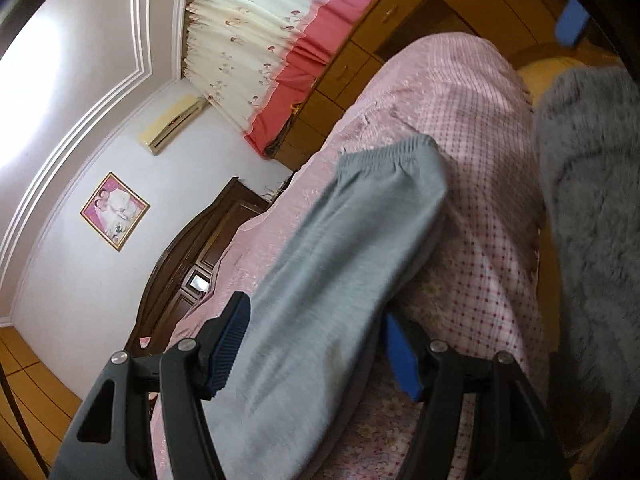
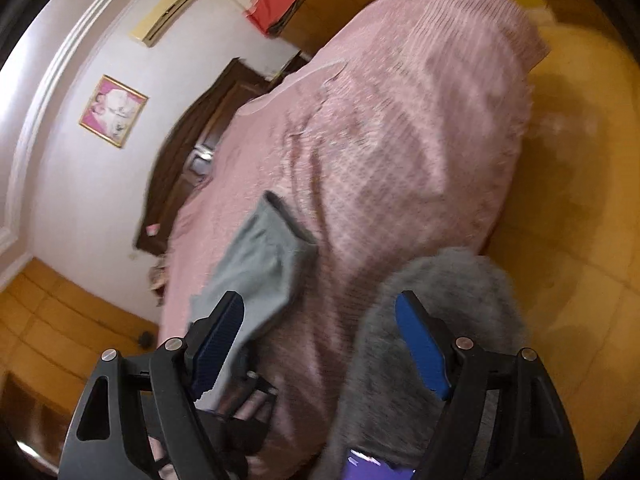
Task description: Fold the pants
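The left gripper stands with its jaws wide; the grey pants lie between the blue pads, but the pads do not press them. The right gripper is wide too and holds nothing. The pants are stretched on the pink checked bedspread, elastic waistband at the far end. A grey fluffy sleeve is just beside the right gripper.

No readable text, label or number anywhere.
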### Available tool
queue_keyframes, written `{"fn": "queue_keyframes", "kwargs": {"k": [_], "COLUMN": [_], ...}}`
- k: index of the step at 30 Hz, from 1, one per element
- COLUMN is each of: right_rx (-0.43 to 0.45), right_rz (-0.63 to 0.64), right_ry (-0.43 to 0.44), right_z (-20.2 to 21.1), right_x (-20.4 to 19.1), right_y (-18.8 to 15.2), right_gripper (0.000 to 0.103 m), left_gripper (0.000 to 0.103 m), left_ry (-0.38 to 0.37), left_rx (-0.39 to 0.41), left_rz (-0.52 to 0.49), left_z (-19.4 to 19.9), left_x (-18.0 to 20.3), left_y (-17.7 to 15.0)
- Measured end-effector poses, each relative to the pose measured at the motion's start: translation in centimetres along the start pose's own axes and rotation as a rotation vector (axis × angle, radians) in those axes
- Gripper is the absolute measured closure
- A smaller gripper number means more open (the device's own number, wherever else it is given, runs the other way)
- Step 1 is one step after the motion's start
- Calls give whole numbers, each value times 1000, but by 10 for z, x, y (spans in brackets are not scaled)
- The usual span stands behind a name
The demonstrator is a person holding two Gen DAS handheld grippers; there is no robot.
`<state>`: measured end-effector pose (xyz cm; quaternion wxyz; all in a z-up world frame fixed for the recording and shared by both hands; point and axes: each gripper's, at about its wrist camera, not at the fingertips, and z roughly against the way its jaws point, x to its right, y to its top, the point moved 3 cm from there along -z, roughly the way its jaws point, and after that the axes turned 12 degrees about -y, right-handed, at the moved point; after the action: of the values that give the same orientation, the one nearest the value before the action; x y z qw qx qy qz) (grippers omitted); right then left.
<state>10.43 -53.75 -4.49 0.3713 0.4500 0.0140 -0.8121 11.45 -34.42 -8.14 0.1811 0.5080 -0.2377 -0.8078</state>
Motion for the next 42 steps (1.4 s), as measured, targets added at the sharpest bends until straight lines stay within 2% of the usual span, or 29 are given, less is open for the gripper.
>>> {"fn": "queue_keyframes", "kwargs": {"k": [3,5,7,8,12,15,20,23,25,27,28,30,32,34,38,42], "right_rx": [-145,-221,-255,-256,-253,-256,-242,-310,-312,-302,-299,-307,-299,-293,-286,-263], "right_rz": [-120,-171,-177,-177,-217,-222,-222,-232,-215,-181,-177,-160,-128,-87,-27,61], "right_ry": [248,338,286,260,268,249,224,223,231,209,200,175,152,85,5,-68], "right_z": [-33,-54,-72,-76,-89,-102,-122,-135,-137,-136,-136,-136,-133,-134,-134,-136], "right_x": [-7,-13,-15,-14,-9,-12,-17,-20,-23,-25,-26,-30,-36,-38,-42,-56], "right_y": [19,25,27,25,16,13,19,17,18,18,19,20,25,28,34,36], "right_gripper": [23,23,23,23,23,23,23,24,39,48,58,65,66,78,83,83], "left_gripper": [34,34,37,44,81,88,90,90,90,90,90,90,90,90,89,85], "left_ry": [-2,-13,-15,-14,-46,-72,-98,-108,-116,-123,-128,-138,-149,-167,-258,-385], "left_rx": [5,5,16,26,27,23,18,18,14,12,11,7,4,5,-2,-18], "left_rz": [11,47,97,126,195,213,243,269,291,309,317,324,314,301,283,326], "left_z": [4,2,4,6,6,6,8,11,11,13,14,14,14,15,25,40], "left_x": [-5,-14,-28,-33,-51,-56,-68,-77,-82,-82,-81,-82,-77,-73,-59,-61], "left_y": [-1,2,4,5,10,12,17,19,22,20,20,21,21,22,20,6]}}
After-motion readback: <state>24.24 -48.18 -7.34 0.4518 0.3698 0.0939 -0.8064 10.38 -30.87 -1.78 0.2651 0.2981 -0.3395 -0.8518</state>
